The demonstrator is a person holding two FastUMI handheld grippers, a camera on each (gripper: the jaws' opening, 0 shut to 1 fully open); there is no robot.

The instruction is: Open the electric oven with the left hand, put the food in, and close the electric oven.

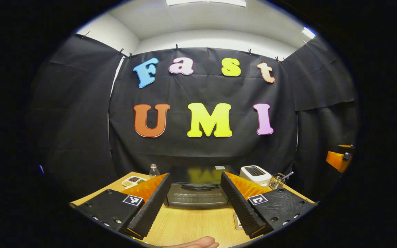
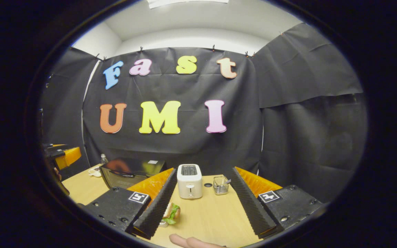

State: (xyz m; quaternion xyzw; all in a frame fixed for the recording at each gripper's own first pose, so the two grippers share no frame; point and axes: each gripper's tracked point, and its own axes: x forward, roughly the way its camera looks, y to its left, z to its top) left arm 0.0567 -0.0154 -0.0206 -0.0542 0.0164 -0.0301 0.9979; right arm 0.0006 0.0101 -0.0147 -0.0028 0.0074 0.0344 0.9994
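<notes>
The electric oven [image 1: 196,190] is a black box with a glass door and a bar handle, door closed, at the back of the wooden table [image 1: 191,224]. My left gripper [image 1: 195,206] is open, a short way in front of the oven with the door between its fingers' line of sight. In the right gripper view the oven [image 2: 129,174] sits at the left. The food, a sandwich with green lettuce [image 2: 171,213], lies on the table partly hidden behind the left finger of my open right gripper [image 2: 203,215].
A white toaster [image 2: 189,181] and a wire holder with utensils [image 2: 221,185] stand behind the sandwich. A clear bottle [image 1: 154,171] and a snack tray [image 1: 133,181] sit left of the oven. Part of a hand [image 1: 198,243] shows at the bottom edge.
</notes>
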